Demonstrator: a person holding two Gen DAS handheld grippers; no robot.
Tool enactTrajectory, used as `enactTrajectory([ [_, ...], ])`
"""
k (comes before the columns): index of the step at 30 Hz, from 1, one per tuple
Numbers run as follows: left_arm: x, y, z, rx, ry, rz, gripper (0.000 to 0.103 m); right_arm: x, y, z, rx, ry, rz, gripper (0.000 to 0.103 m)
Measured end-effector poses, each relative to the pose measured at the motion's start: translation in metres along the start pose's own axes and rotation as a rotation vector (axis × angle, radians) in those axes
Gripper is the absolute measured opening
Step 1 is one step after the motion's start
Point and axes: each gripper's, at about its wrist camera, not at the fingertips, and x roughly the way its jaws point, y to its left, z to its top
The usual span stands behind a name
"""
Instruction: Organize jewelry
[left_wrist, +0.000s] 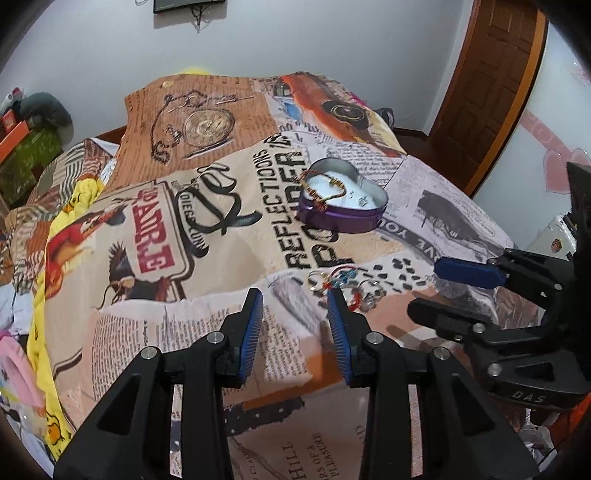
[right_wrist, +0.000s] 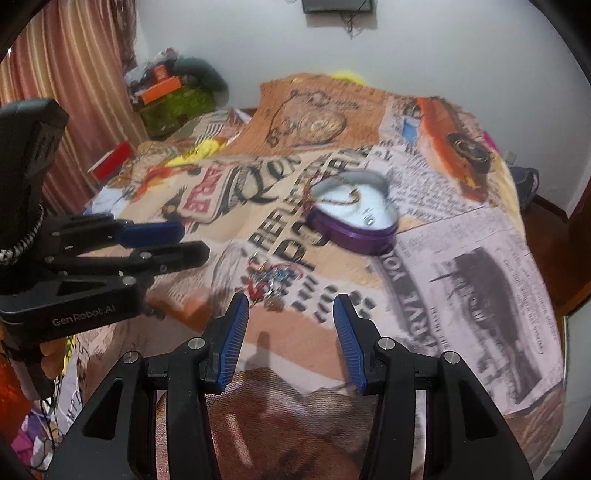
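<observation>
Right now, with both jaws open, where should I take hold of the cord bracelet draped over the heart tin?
Grip the cord bracelet where it crosses the near-left rim of the heart tin. There the cord hangs over the wall, so one finger can likely pass each side. Come from above with the left gripper, which is nearer that side, leaving the loose jewelry pile alone.

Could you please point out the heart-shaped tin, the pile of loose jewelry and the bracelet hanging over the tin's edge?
heart-shaped tin (left_wrist: 341, 221), left wrist view, on its purple side wall.
pile of loose jewelry (left_wrist: 341, 282), left wrist view, on the tangle's middle.
bracelet (left_wrist: 325, 192), left wrist view, on the strand inside the tin.
</observation>
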Motion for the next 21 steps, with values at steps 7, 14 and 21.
enactTrajectory([
  [7, 0.008, 0.010, -0.010, -0.018, 0.028, 0.013, 0.035, 0.023, 0.003, -0.002, -0.001, 0.065, 0.034, 0.042],
  [14, 0.015, 0.009, -0.014, -0.025, 0.038, 0.000, 0.035, 0.034, 0.009, 0.005, -0.055, 0.101, 0.040, 0.021],
  [21, 0.015, 0.003, -0.017, -0.017, 0.043, -0.012, 0.035, 0.038, 0.010, 0.002, -0.073, 0.118, 0.063, 0.014],
])
